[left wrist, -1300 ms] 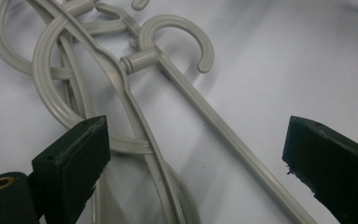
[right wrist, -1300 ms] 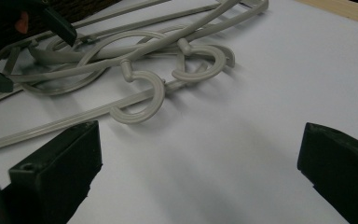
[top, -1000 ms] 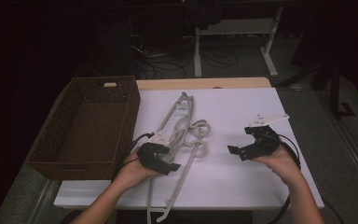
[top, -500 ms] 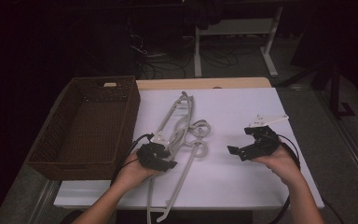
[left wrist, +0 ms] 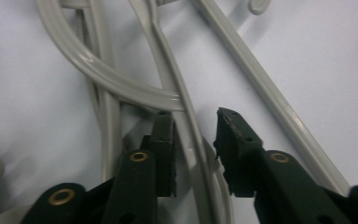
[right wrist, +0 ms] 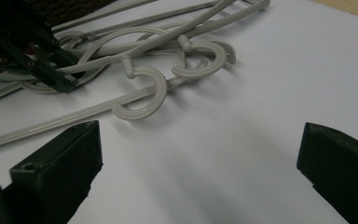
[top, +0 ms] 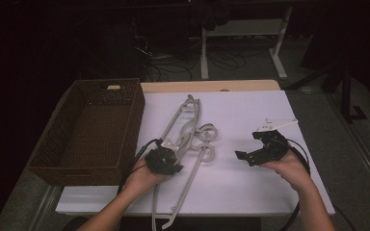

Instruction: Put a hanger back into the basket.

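At the far left of the white-covered counter point(top: 250, 115) sits a dark brown rectangular woven wicker basket point(top: 92, 130), its long side running away from the person and nothing visible inside it. Just right of the basket lies a tangle of pale grey plastic clothes hangers point(top: 185, 130), their bars stretching from the counter's far middle down toward the near edge, their curled hooks point(right wrist: 144, 95) bunched together near the centre.

The left gripper point(top: 166, 161), held in the person's left hand point(top: 142, 178), is down on the near part of this pile. In the left gripper view its jaws stand narrowly apart on either side of one thin hanger bar point(left wrist: 186, 126), which runs up through the gap; the pads are close to the bar but not pressed onto it.

Well to the right, over bare white counter, the right hand point(top: 289, 168) holds the right gripper point(top: 250, 151) clear of the hangers. Its jaws are spread wide, holding nothing, and point left toward the hooks.
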A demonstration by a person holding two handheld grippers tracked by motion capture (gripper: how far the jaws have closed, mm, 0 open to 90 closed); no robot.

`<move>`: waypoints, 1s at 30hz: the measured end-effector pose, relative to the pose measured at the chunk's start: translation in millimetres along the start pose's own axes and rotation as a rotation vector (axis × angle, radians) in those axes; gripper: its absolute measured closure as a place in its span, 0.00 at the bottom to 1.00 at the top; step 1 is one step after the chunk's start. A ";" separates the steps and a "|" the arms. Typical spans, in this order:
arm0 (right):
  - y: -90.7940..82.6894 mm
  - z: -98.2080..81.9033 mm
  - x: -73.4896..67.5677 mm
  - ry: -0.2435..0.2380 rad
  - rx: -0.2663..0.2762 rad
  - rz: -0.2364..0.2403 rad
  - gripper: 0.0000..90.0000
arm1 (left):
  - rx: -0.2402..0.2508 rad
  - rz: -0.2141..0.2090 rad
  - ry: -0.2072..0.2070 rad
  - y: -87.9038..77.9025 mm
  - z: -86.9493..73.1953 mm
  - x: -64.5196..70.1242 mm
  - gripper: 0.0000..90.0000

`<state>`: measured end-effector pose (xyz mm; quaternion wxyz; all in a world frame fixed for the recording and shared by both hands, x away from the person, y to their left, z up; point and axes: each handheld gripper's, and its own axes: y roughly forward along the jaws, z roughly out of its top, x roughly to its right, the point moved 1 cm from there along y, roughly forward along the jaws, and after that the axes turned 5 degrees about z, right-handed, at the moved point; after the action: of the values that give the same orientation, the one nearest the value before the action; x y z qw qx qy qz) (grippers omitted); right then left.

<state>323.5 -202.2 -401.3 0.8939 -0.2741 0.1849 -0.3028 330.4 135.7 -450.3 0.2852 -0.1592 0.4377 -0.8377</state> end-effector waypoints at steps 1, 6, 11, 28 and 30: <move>0.2 0.0 -0.2 0.000 0.000 0.001 0.00 | -0.002 -0.005 -0.009 0.1 0.0 -0.6 0.79; 0.9 0.0 -0.6 -0.006 -0.001 0.004 0.00 | 0.003 -0.017 -0.045 -0.5 0.3 -2.1 0.81; 1.0 -0.5 -0.3 -0.001 -0.004 0.004 0.00 | 0.012 -0.012 -0.066 -3.5 0.9 -4.7 0.85; 2.9 -17.6 3.3 0.006 0.015 0.009 0.00 | 0.116 -0.022 -0.129 -30.8 12.4 -12.3 0.91; 2.7 -21.9 3.8 0.007 0.015 0.005 0.00 | 0.127 -0.022 -0.132 -34.3 14.7 -12.7 0.91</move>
<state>316.7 -211.2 -420.7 0.8961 -0.2659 0.1864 -0.3026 336.4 149.7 -414.0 0.3138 -0.2003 0.3622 -0.8545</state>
